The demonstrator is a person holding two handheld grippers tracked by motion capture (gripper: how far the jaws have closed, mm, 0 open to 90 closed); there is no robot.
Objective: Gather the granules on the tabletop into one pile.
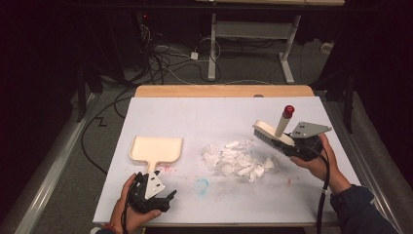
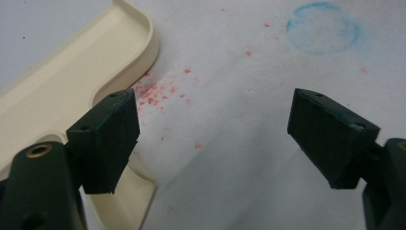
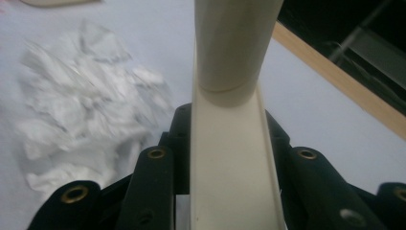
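In the high view, the right gripper (image 1: 292,144) sits at the right side of the white table (image 1: 160,114), clenched on the back of a cream brush (image 1: 272,134). The brush head points left toward a pile of paper scraps (image 1: 237,161), with the bristles just beside the pile's right edge; its handle, tipped with a red cap (image 1: 289,110), tilts upward. At the near left, the left gripper (image 1: 157,187) rests low on the table, and the cream dustpan (image 1: 157,148) lies just ahead of it, its handle reaching back under the grey plate.

In the left gripper view, the jaws stand wide apart, released, with nothing between them but bare table marked by red specks and a blue ring (image 2: 322,27). The dustpan (image 2: 72,76) lies beside and partly behind the left jaw, outside the gap.

In the right gripper view, the brush (image 3: 230,158) runs straight up between the jaws, gripped on both sides. The paper scraps (image 3: 81,100) lie to the left of it, blurred.
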